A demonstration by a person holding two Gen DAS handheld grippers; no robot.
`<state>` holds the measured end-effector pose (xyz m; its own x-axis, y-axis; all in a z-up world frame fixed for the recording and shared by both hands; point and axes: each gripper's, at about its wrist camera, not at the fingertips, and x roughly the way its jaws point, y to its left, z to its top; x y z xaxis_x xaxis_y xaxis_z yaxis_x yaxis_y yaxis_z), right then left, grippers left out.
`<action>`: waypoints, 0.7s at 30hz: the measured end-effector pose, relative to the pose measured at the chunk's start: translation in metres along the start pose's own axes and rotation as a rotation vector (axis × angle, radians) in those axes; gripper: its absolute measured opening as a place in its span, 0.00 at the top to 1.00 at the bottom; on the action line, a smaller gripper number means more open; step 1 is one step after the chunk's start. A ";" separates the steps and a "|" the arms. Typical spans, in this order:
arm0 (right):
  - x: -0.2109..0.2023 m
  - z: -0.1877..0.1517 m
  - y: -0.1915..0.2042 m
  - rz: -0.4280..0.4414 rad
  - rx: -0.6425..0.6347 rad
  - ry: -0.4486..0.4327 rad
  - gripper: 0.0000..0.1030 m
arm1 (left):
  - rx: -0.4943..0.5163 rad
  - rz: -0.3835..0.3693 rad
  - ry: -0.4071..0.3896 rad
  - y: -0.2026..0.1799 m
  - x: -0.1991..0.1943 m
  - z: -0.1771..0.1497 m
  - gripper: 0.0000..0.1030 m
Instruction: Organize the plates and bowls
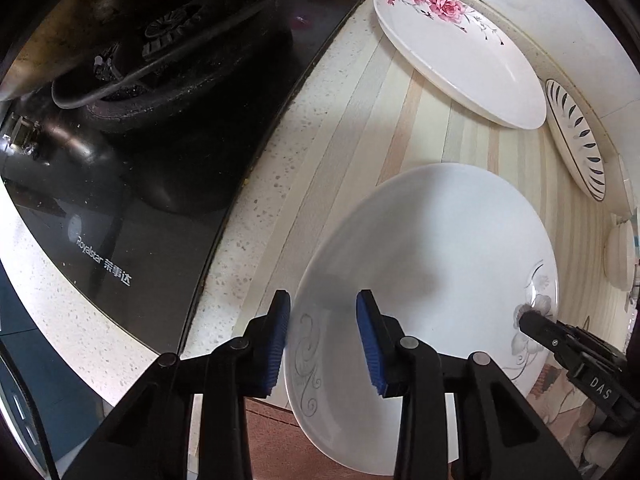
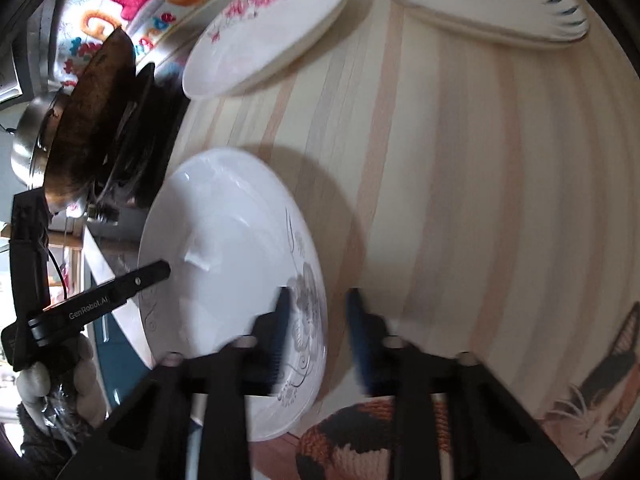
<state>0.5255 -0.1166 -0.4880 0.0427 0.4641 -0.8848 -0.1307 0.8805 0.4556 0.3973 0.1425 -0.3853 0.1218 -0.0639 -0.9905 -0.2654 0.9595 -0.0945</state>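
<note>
Two plates (image 1: 460,56) (image 1: 576,136) lie beyond the held plate (image 1: 432,248).

My right gripper (image 2: 318,334) straddled the near rim of the white grey-flowered plate (image 2: 224,264), its pads blurred. My left gripper (image 2: 154,274) reached onto the plate's far side. A pink-flowered plate (image 2: 264,36) and a leaf-rimmed plate (image 2: 484,8) lay beyond on the striped mat (image 2: 480,184).

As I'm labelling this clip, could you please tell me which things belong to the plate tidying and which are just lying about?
Belongs to the job:
- grey-flower plate
- pink-rose plate
- leaf-rim plate

Just lying about:
- stove
- wok
- striped mat
</note>
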 end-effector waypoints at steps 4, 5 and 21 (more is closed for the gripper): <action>0.000 -0.001 0.006 -0.021 -0.041 0.005 0.83 | -0.006 0.003 0.006 -0.011 0.002 0.003 0.69; 0.000 -0.002 0.005 -0.015 -0.036 0.008 0.83 | -0.005 0.000 0.006 -0.013 -0.001 0.004 0.69; -0.062 -0.012 -0.042 -0.008 0.049 -0.028 0.83 | 0.121 -0.055 -0.037 -0.101 -0.035 -0.013 0.69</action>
<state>0.5169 -0.1840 -0.4535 0.0714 0.4592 -0.8854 -0.0820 0.8874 0.4536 0.4075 0.0438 -0.3422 0.1689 -0.1093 -0.9796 -0.1406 0.9810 -0.1337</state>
